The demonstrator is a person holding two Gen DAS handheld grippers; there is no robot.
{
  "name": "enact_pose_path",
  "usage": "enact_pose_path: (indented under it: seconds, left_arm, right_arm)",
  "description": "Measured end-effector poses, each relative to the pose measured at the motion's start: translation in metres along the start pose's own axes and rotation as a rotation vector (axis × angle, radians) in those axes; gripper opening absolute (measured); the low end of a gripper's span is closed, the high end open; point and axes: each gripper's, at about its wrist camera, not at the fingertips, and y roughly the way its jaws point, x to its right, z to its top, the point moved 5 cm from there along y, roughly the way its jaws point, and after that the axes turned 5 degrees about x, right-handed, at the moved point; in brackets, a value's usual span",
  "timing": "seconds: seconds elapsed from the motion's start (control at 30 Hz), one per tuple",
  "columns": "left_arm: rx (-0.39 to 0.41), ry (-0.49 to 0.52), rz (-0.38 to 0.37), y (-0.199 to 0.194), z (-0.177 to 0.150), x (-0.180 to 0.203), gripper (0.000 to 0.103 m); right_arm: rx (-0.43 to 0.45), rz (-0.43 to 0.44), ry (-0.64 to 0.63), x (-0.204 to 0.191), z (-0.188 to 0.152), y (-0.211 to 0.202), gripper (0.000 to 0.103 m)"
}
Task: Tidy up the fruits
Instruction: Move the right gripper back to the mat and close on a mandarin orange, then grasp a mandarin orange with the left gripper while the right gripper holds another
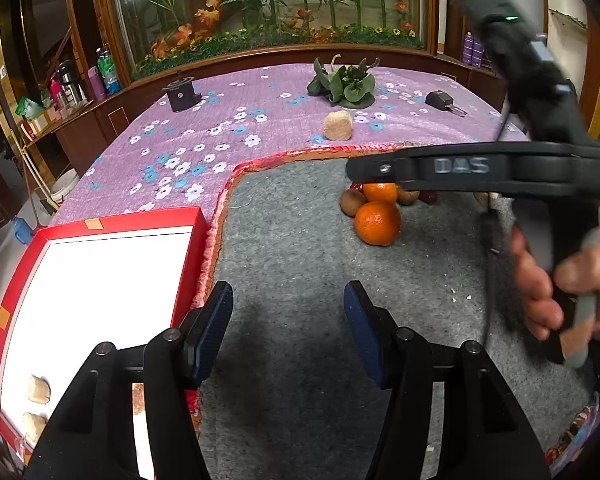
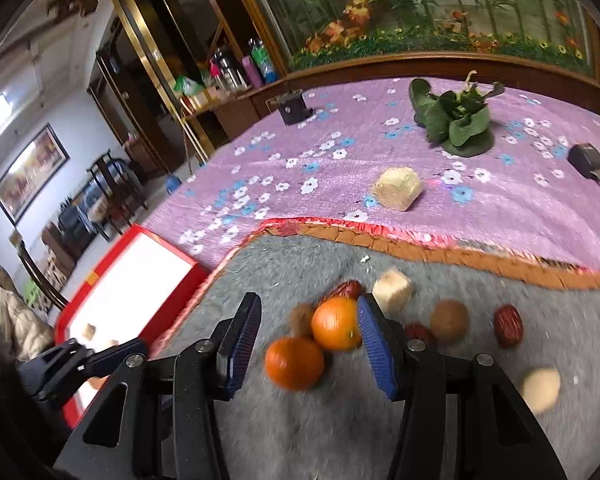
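- My right claw [image 2: 306,344] hangs half open over the fruit heap on the grey felt mat [image 2: 300,432], holding nothing; its blue pads frame the two oranges without touching them.
- My left claw [image 1: 288,336] is also about half open and empty, over bare mat just beside the red-rimmed tray with the white floor [image 1: 100,224].
- The fruit lies toward the mat's far edge, near the orange-and-red trim: the nearer round orange [image 2: 294,363], the second orange [image 2: 335,323] touching it from behind, a brown fuzzy kiwi [image 2: 301,318] tucked against them, another kiwi [image 2: 449,321], and three wrinkled dark-red dates [image 2: 508,326] scattered among them.
- Pale tan blocks [image 2: 392,289] lie in the heap too; I cannot tell what they are. A few similar bits already lie at the tray's near end.
- To do this step well, I judge I should pick the nearer orange, since it lies free on my side, and come down with the pads level on its widest part, closing gently so it does not squirt out.
- I should keep clear of the touching orange, or it may roll.
- The oranges are round, so they have no long axis worth matching. The right-hand date is oblong, its long axis running roughly away from me; I would close across that.
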Motion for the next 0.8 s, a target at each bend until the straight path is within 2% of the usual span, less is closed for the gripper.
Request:
enact_pose_path:
  seconds: [0.2, 0.27, 0.4, 0.47, 0.57, 0.8]
  left_arm:
    - [0.0, -0.003, 0.022, 0.003, 0.0, -0.006, 0.056]
    - [0.005, 0.002, 0.041, 0.002, 0.0, -0.009, 0.057]
    - [0.016, 0.003, 0.068, -0.001, -0.001, -0.015, 0.057]
    - [0.019, 0.0, 0.075, -0.002, -0.001, -0.017, 0.057]
    - [0.024, -0.004, 0.079, -0.004, -0.001, -0.019, 0.057]
    - [0.042, 0.003, 0.095, -0.01, 0.0, -0.02, 0.057]
  right_arm:
    - [-0.054, -0.037, 0.0, 0.006, -0.002, 0.016, 0.052]
    - [-0.101, -0.059, -0.019, 0.006, -0.006, 0.023, 0.048]
    - [-0.102, -0.065, -0.008, 0.006, -0.008, 0.022, 0.045]
    - [-0.101, -0.059, 0.005, 0.008, -0.008, 0.02, 0.043]
    - [-0.101, -0.036, 0.031, 0.009, -0.008, 0.013, 0.03]
    - [-0.127, 0.019, 0.082, 0.012, -0.016, -0.003, 0.03]
